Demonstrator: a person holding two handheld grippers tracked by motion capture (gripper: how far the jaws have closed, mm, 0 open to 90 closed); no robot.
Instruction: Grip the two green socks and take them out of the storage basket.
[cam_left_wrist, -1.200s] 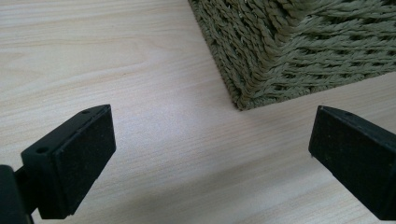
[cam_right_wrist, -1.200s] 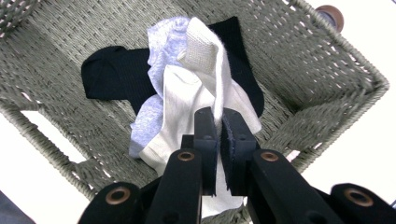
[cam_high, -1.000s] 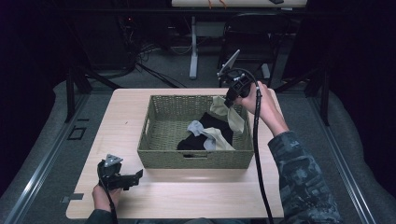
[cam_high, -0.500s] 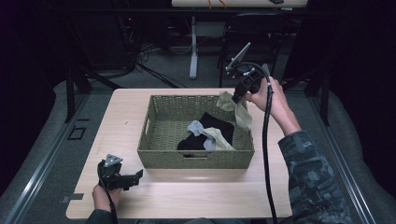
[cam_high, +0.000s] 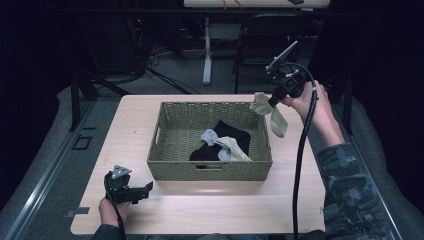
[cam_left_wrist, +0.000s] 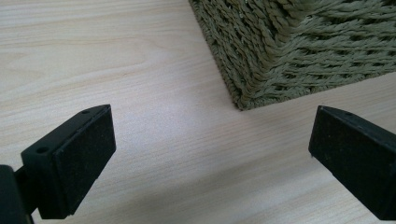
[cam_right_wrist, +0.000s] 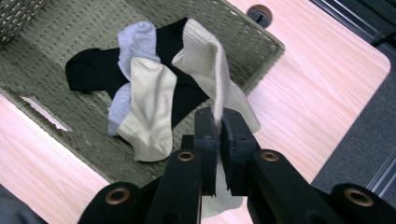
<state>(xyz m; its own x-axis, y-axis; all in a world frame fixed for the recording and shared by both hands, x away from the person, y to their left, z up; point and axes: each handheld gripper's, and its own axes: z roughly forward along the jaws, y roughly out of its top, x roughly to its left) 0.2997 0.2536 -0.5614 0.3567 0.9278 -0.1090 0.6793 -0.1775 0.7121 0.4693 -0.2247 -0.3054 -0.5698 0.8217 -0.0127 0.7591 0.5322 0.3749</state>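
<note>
Surface (cam_high: 300, 200): pale wood, front edge cut off by bottom of high view; surroundings dark, hard to make out.

Basket (cam_high: 210, 170): woven, olive-green, rectangular, sits mid-surface. Inside, toward its right half: black sock (cam_high: 232, 132) lying flat, grey sock (cam_high: 209, 136) and cream sock (cam_high: 234, 148) over it, partly overlapping so the black one's shape is partly hidden. Same pile in right gripper view: black (cam_right_wrist: 91, 70), grey (cam_right_wrist: 137, 39), cream (cam_right_wrist: 149, 112).

Right gripper (cam_high: 271, 101): held up off the surface, beyond basket's far right corner. Fingers nearly together, pinching a beige sock (cam_high: 270, 112) that hangs free, clear of the basket rim. In right gripper view the sock (cam_right_wrist: 210, 60) rises from between the fingers (cam_right_wrist: 205, 135); its lower end is hidden behind them.

Left gripper (cam_high: 145, 189): low at the front left of the surface, near basket's front left corner, not touching. Fingers (cam_left_wrist: 74, 158) spread wide, nothing between them; basket corner (cam_left_wrist: 261, 70) just ahead.
</note>
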